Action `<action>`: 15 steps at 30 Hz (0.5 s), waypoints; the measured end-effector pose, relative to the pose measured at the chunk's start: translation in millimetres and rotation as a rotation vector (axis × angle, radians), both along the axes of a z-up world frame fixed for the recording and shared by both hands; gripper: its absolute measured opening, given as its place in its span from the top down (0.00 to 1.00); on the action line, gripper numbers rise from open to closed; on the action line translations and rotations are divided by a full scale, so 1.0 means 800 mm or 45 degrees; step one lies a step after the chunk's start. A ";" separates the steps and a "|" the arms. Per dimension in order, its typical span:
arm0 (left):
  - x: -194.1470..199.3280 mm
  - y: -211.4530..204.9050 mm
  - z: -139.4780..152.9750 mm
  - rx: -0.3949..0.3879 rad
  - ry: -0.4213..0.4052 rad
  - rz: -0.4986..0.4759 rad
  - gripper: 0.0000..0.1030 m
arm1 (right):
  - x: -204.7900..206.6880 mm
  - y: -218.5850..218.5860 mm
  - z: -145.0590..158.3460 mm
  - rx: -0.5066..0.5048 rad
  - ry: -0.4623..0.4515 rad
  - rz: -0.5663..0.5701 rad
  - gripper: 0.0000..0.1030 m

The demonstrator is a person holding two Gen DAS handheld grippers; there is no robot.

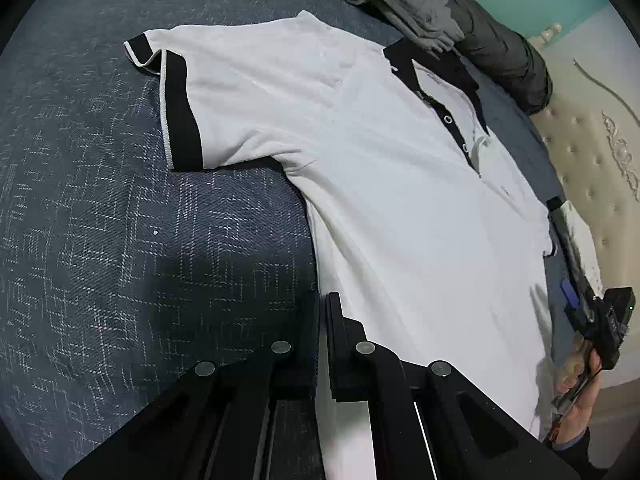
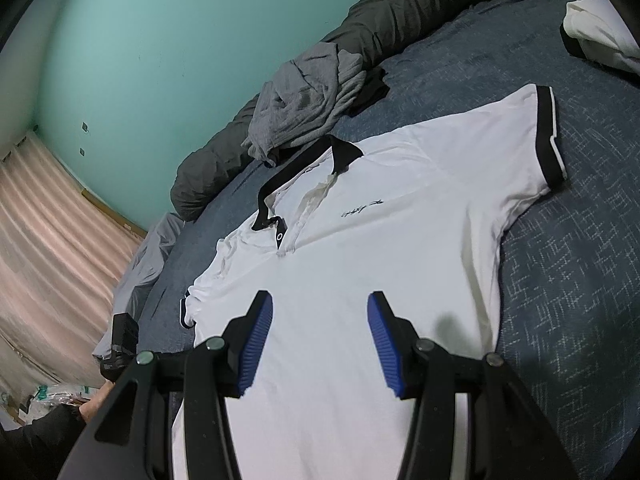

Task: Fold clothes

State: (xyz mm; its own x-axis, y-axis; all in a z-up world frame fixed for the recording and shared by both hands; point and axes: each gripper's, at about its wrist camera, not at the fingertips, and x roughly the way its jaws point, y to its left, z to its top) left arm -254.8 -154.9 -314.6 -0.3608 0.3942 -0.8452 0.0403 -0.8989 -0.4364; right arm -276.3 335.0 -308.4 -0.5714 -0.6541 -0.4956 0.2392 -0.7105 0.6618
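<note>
Dark blue patterned bedspread covers the bed, with a white polo shirt with black collar and sleeve bands spread flat, face up, across its middle. Crumpled grey garment and dark olive bolster lie past the collar, along the teal wall. Left gripper sits closed at the shirt's side edge, whether pinching fabric unclear; right gripper hangs over the lower front, blue pads apart, nothing between.
</note>
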 end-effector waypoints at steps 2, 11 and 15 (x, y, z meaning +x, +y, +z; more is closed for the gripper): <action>0.005 -0.004 0.005 -0.010 0.015 0.012 0.97 | 0.000 0.000 0.000 -0.002 0.000 0.000 0.51; 0.015 -0.040 -0.016 0.032 -0.047 0.156 0.97 | 0.002 -0.001 -0.002 -0.004 -0.008 0.007 0.51; 0.014 -0.034 -0.015 0.028 -0.048 0.166 0.97 | 0.003 -0.001 -0.002 -0.003 -0.005 0.006 0.51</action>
